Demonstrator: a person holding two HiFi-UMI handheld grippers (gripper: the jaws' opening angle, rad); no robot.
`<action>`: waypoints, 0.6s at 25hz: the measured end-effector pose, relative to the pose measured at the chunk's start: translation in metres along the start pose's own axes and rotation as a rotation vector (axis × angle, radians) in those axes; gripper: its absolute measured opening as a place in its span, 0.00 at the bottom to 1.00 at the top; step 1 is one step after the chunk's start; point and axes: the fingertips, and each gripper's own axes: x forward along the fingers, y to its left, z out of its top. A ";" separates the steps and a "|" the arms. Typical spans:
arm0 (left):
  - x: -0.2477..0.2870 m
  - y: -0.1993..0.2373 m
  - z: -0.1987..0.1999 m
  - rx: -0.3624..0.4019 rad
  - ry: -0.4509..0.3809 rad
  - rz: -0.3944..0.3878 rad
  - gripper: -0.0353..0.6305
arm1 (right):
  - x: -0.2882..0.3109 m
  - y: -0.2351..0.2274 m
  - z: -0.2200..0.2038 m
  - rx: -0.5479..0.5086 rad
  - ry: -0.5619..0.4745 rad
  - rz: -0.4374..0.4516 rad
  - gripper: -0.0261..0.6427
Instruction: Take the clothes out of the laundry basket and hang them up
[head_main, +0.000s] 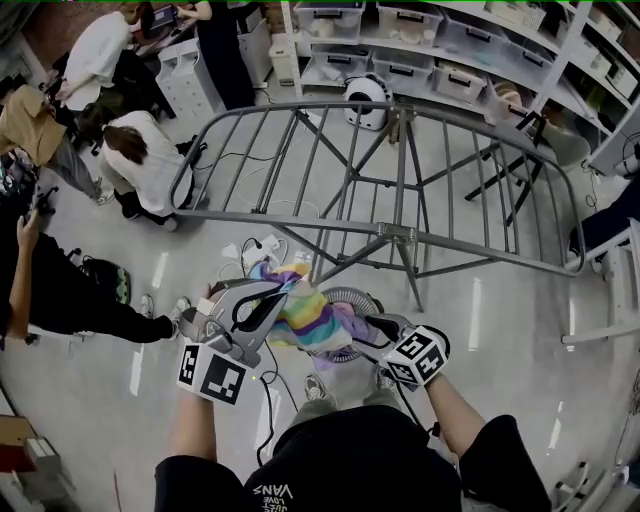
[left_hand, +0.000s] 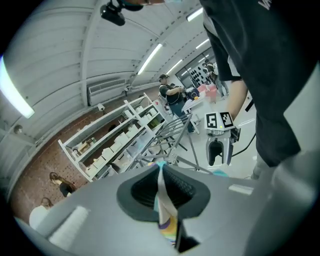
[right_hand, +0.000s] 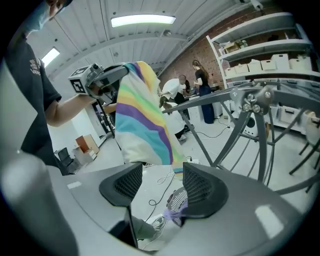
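The rainbow-striped cloth hung above the laundry basket, pinched between the closed jaws of the left gripper. The right gripper, spread and empty, needed to catch the free edge, so the cloth could go flat over the drying rack.

Shelving with storage bins; crouching person
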 end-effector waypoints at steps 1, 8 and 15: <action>-0.002 0.002 0.002 0.009 -0.003 0.002 0.08 | -0.001 -0.006 0.003 0.003 -0.003 -0.006 0.40; -0.016 0.012 0.018 0.009 -0.034 0.033 0.08 | 0.002 -0.022 -0.026 -0.070 0.172 0.024 0.43; -0.031 0.012 0.042 0.011 -0.091 0.043 0.08 | 0.001 -0.029 0.018 -0.003 -0.045 0.002 0.43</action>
